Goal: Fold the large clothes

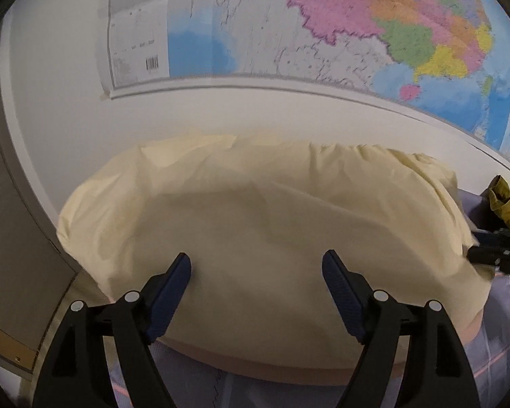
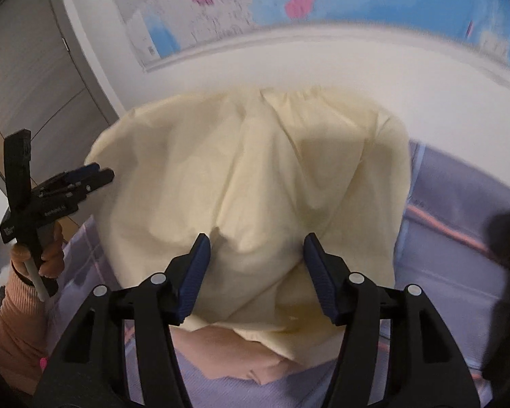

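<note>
A pale yellow garment (image 1: pixel 255 224) lies spread over a lilac checked bedsheet (image 1: pixel 499 333), folded over with a pink layer (image 1: pixel 289 374) showing under its near edge. My left gripper (image 1: pixel 256 265) is open and empty, just above the garment's near edge. In the right wrist view the garment (image 2: pixel 255 183) fills the middle, with the pink layer (image 2: pixel 227 350) below. My right gripper (image 2: pixel 256 248) is open and empty over the garment's near part. The left gripper (image 2: pixel 98 173) shows at the garment's left edge, held by a hand in a pink sleeve.
A white wall with a large coloured map (image 1: pixel 323 27) stands right behind the bed. A grey cabinet (image 2: pixel 27 78) is at the left. An olive green cloth (image 1: pixel 506 204) lies at the far right on the sheet.
</note>
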Demonstrator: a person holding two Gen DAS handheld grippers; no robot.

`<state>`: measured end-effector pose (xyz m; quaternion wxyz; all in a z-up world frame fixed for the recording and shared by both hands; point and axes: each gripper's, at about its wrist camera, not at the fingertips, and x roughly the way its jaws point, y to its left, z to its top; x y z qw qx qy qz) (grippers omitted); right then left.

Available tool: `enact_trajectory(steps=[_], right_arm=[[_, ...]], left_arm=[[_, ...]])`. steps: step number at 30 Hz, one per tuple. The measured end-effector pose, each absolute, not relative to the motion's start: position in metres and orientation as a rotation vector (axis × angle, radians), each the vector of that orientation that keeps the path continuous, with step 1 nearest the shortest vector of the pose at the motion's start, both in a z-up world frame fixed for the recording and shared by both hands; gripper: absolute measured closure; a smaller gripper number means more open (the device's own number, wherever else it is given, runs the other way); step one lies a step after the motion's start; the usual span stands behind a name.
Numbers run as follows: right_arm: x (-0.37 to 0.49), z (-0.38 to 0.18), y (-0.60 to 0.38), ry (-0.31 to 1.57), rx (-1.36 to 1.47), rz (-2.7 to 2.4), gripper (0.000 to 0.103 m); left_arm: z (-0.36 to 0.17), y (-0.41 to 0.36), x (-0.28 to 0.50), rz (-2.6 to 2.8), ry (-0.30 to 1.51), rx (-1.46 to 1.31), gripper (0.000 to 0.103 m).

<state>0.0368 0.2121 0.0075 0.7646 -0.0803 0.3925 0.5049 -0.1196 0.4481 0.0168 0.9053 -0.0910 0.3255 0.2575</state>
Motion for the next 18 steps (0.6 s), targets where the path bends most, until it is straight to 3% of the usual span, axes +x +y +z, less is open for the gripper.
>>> enact_trajectory(steps=[3, 9, 18], right_arm=[[0.028, 0.024, 0.203, 0.793, -0.137, 1.113, 0.044], [0.007, 0.038, 0.210, 0.718, -0.180, 1.143, 0.042], [0.001, -0.006, 0.235, 0.804, -0.246, 1.136, 0.041]], left_arm=[[0.026, 0.432, -0.130, 0.541, 0.650, -0.144, 0.019], [0.030, 0.405, -0.129, 0.498, 0.629, -0.106, 0.017], [0.000, 0.402, -0.108, 0.473, 0.707, -0.152, 0.015]])
